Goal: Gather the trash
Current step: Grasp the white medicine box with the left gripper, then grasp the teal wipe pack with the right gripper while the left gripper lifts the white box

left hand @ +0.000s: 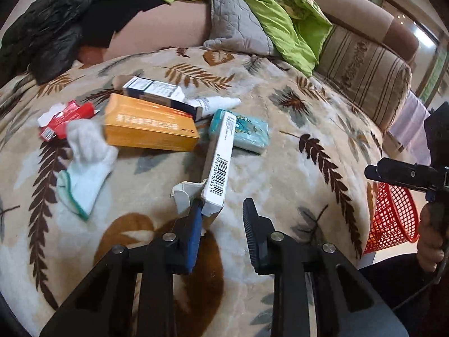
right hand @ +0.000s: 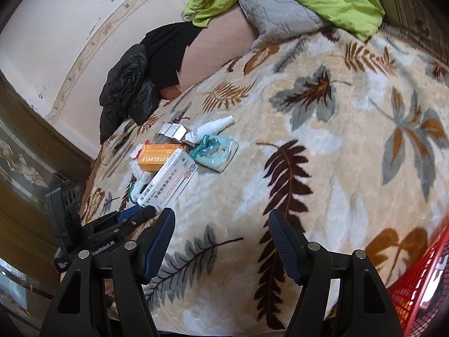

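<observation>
Trash lies on a leaf-patterned blanket (left hand: 280,146): a long white box with a barcode (left hand: 219,165), an orange box (left hand: 148,126), a dark blue and white box (left hand: 157,92), a white tube (left hand: 213,104), a teal tissue pack (left hand: 244,133), a red wrapper (left hand: 64,116) and a white cloth (left hand: 87,163). My left gripper (left hand: 223,210) is open, its jaws straddling the near end of the long white box (right hand: 168,182). My right gripper (right hand: 220,224) is open and empty above the bare blanket (right hand: 322,140), right of the pile.
A red mesh basket (left hand: 393,216) stands off the bed's right edge; its rim shows in the right wrist view (right hand: 421,280). A green quilt (left hand: 269,8), a grey pillow (left hand: 235,22) and black clothes (left hand: 56,25) lie at the back.
</observation>
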Action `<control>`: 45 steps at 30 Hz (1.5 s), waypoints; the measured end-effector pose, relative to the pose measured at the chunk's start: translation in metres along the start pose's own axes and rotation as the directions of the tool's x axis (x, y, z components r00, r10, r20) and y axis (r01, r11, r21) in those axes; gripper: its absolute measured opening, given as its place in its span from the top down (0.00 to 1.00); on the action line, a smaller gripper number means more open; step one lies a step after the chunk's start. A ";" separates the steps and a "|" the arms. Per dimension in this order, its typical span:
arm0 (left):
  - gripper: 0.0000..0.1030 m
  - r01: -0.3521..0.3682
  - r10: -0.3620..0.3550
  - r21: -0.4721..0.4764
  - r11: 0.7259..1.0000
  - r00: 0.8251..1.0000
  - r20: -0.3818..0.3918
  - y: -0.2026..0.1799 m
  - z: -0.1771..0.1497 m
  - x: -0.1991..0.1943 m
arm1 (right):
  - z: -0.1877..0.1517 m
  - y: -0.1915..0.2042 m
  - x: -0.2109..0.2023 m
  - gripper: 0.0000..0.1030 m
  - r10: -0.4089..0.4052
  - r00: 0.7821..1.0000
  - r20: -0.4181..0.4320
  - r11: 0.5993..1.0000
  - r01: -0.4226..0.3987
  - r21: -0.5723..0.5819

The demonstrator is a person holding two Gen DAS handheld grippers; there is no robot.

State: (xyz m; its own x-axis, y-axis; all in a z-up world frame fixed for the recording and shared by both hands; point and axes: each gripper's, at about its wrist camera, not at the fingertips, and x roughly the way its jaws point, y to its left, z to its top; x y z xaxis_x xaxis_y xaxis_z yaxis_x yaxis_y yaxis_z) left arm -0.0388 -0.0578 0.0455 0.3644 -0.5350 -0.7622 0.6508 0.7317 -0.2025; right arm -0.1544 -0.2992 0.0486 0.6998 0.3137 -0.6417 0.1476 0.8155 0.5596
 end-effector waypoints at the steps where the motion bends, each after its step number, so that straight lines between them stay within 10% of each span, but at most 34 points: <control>1: 0.73 -0.010 0.010 0.000 1.000 1.000 0.000 -0.001 0.001 0.003 | 0.000 -0.001 0.000 0.29 0.001 1.000 -0.003 1.000 -0.001 0.005; 8: 0.73 -0.053 0.053 -0.018 0.998 0.998 0.032 -0.008 0.013 0.015 | -0.001 -0.001 0.001 0.29 -0.002 1.000 -0.010 1.000 0.002 0.000; 14: 0.99 -0.129 0.131 -0.046 0.991 0.991 0.035 -0.007 0.015 0.025 | 0.000 0.000 0.001 0.29 -0.003 1.000 -0.006 1.000 0.002 -0.011; 21: 1.00 -0.068 0.074 -0.061 0.996 0.991 0.109 -0.001 0.005 -0.009 | 0.026 0.021 0.018 0.29 -0.040 0.999 0.002 0.992 0.040 -0.120; 28: 1.00 -0.042 0.058 -0.078 0.996 0.976 0.212 0.013 -0.006 -0.050 | 0.061 0.040 0.100 0.23 -0.158 0.987 -0.041 0.955 0.142 -0.261; 33: 0.99 0.005 0.008 -0.091 0.996 0.990 0.138 0.026 -0.010 -0.045 | 0.069 0.043 0.155 0.23 -0.244 0.966 -0.080 0.931 0.211 -0.297; 35: 0.99 0.011 -0.005 -0.069 0.998 0.996 0.086 0.026 -0.014 -0.040 | 0.066 0.041 0.169 0.50 -0.268 0.957 -0.107 0.923 0.224 -0.314; 38: 0.99 0.018 -0.013 -0.073 0.997 0.997 0.072 0.031 -0.019 -0.043 | 0.059 0.044 0.167 0.59 -0.278 0.957 -0.083 0.915 0.237 -0.326; 40: 0.91 0.048 -0.041 -0.083 0.995 0.995 0.086 0.038 -0.021 -0.052 | 0.057 0.045 0.160 0.64 -0.279 0.957 -0.075 0.917 0.242 -0.319; 42: 0.43 0.066 -0.056 -0.097 0.993 0.993 0.102 0.044 -0.025 -0.063 | 0.056 0.046 0.153 0.72 -0.268 0.960 -0.076 0.924 0.235 -0.301; 45: 0.32 0.137 -0.124 -0.098 0.986 0.984 0.128 0.049 -0.032 -0.082 | 0.052 0.049 0.141 0.74 -0.271 0.960 -0.074 0.924 0.238 -0.299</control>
State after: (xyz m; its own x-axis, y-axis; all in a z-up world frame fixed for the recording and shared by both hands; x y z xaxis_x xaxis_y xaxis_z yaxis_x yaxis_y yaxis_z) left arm -0.0577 0.0351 0.0782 0.3637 -0.6711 -0.6461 0.6258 0.6897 -0.3642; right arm -0.0122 -0.2400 0.0127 0.5800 0.1159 -0.8063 0.0937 0.9738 0.2074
